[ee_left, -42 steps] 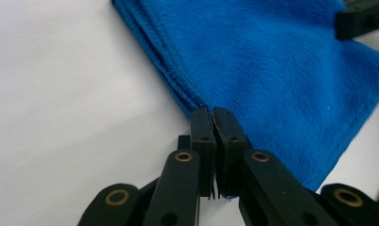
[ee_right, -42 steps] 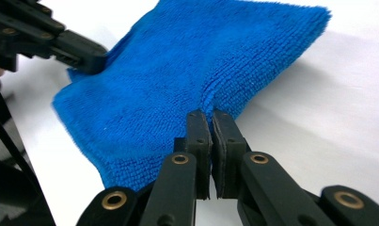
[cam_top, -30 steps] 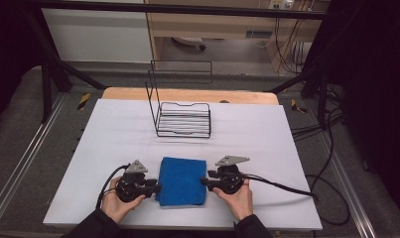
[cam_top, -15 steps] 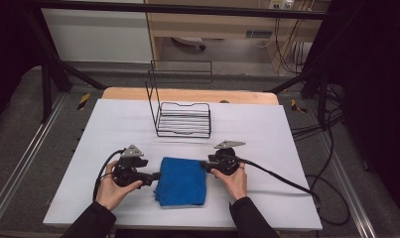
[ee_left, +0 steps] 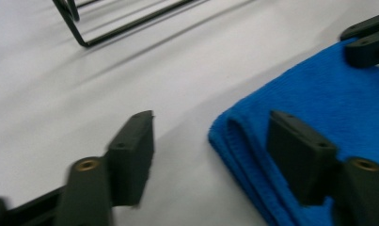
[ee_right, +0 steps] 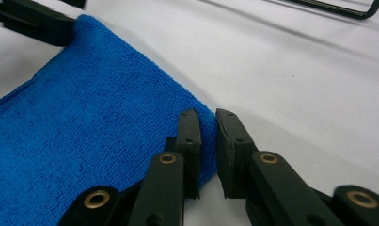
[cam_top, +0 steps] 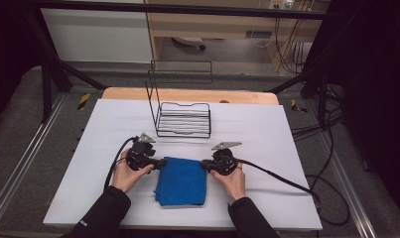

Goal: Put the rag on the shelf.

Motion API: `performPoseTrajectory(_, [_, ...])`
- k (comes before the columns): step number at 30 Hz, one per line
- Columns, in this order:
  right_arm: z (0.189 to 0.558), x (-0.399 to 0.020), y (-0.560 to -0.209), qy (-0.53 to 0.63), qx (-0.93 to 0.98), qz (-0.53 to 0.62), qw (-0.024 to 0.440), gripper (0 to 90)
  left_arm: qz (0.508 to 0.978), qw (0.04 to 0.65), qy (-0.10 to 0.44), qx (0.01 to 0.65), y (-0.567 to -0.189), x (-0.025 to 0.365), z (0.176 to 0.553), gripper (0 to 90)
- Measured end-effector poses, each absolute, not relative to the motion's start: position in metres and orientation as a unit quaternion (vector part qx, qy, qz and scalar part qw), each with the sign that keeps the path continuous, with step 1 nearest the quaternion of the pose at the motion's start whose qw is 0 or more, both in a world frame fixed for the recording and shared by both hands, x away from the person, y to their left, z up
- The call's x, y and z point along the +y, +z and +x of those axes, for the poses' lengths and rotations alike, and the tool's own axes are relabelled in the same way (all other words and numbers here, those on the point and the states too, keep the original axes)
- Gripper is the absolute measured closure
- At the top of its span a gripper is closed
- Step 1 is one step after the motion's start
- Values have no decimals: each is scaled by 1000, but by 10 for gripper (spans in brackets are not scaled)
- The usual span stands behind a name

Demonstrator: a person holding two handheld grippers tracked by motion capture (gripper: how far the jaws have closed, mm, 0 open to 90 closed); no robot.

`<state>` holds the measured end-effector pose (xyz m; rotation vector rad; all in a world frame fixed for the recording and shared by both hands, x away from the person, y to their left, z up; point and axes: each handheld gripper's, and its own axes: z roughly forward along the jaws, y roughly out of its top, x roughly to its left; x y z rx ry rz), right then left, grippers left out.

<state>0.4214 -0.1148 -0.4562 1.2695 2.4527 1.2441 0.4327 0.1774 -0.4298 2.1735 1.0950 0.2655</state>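
**Two grippers at the far corners of a folded blue cloth**

Where the white table (cam_top: 287, 148) begins at the left, a dark frame post and a metal rail stand beside it, clear of the work. A person's left hand (cam_top: 125, 173) holds the left gripper (cam_top: 160, 162) at the far left corner of a folded blue microfibre cloth (cam_top: 181, 181), its black cable looping back past the sleeve. In the left gripper view its jaws stand wide apart: one over bare table, the other over the cloth's layered folded edge, so the corner lies between them without being pinched. The cloth lies flat near the table's front edge, midway between the hands. Behind it, well apart, stands a black wire rack (cam_top: 183, 119) with a tall back frame; nothing lies between rack and cloth. At the cloth's far right corner the right gripper (cam_top: 204, 164) is nearly closed, and in the right gripper view the corner's edge is nipped between its jaws. The right hand (cam_top: 232, 179) grasps it, and its cable (cam_top: 282, 177) trails right across the table towards more cables on the floor.
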Motion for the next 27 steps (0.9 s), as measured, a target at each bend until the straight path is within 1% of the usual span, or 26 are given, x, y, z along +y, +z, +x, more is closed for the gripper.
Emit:
performPoseTrajectory(4, [422, -115, -456, 410, 809, 419, 53, 819, 839, 338, 92, 415, -434, 176, 434, 497])
performPoseTrajectory(6, [422, -115, -456, 409, 809, 420, 49, 819, 840, 342, 87, 411, -435, 175, 433, 541])
performPoseTrajectory(12, [422, -115, -456, 408, 809, 419, 50, 815, 845, 340, 79, 405, -441, 169, 430, 582])
performPoseTrajectory(16, [422, -114, -455, 406, 812, 417, 54, 810, 843, 347, 70, 405, -442, 168, 428, 648])
performPoseTrajectory(18, [422, -114, -455, 405, 812, 418, 53, 810, 844, 348, 62, 403, -442, 168, 428, 714])
performPoseTrajectory(22, [422, -114, -455, 406, 811, 419, 52, 824, 844, 351, 61, 401, -442, 168, 426, 787])
performPoseTrajectory(27, [422, -115, -454, 408, 808, 421, 49, 856, 845, 352, 64, 397, -440, 169, 424, 822])
